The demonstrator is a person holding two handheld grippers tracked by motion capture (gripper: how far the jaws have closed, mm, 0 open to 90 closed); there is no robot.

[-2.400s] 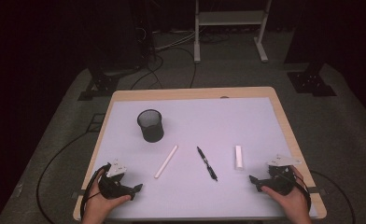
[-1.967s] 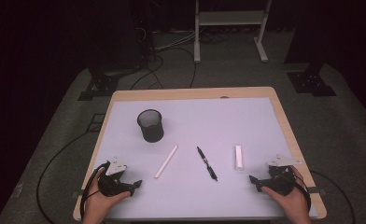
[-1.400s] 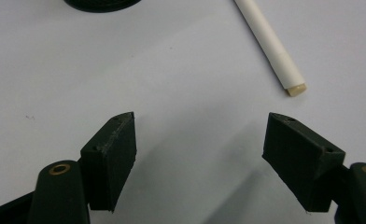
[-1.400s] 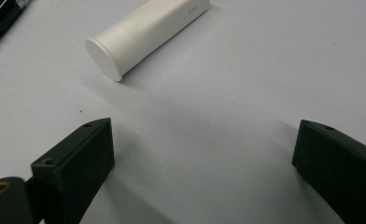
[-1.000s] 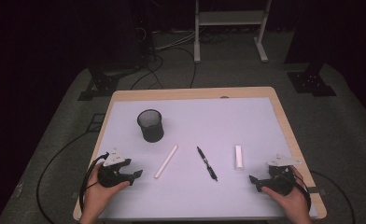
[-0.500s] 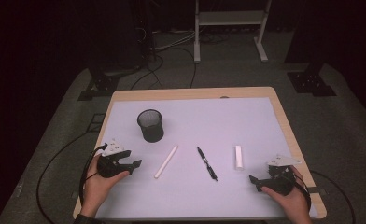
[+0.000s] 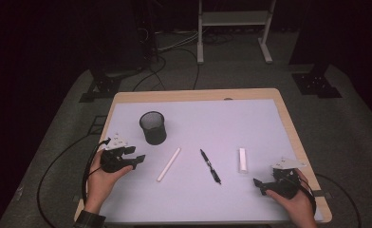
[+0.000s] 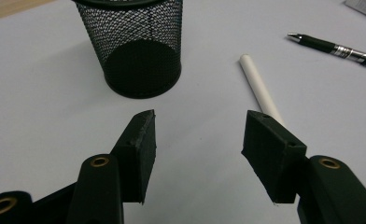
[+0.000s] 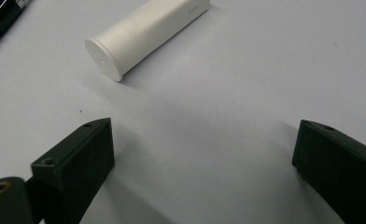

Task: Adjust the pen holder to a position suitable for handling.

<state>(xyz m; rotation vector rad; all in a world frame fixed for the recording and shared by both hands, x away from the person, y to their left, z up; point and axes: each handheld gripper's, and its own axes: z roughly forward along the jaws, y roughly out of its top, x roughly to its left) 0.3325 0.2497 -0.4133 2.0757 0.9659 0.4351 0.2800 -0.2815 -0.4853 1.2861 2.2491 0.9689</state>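
A black mesh cup (image 7: 153, 127) stands upright on the table's left half, seen close in the left gripper view as the mesh cup (image 8: 134, 44). A thin white stick (image 7: 169, 164) lies to its right, then a black pen (image 7: 210, 166), then a short white tube (image 7: 242, 160). My left gripper (image 7: 137, 159) is open and empty, just left of the stick and below the cup; the left gripper (image 8: 197, 140) points between the cup and the white stick (image 8: 260, 88). My right gripper (image 7: 257, 184) rests open at the front right, with the white tube (image 9: 146, 32) ahead of the right gripper (image 9: 204, 154).
The white table top (image 7: 222, 118) has a wooden rim. The floor behind holds cables (image 7: 174, 42), black stand feet (image 7: 317, 83) and a white frame (image 7: 234, 19). The black pen (image 8: 335, 49) shows at the upper right of the left gripper view.
My left gripper has moved forward and up the table from the front left corner toward the cup and the stick. The right gripper has stayed in place.
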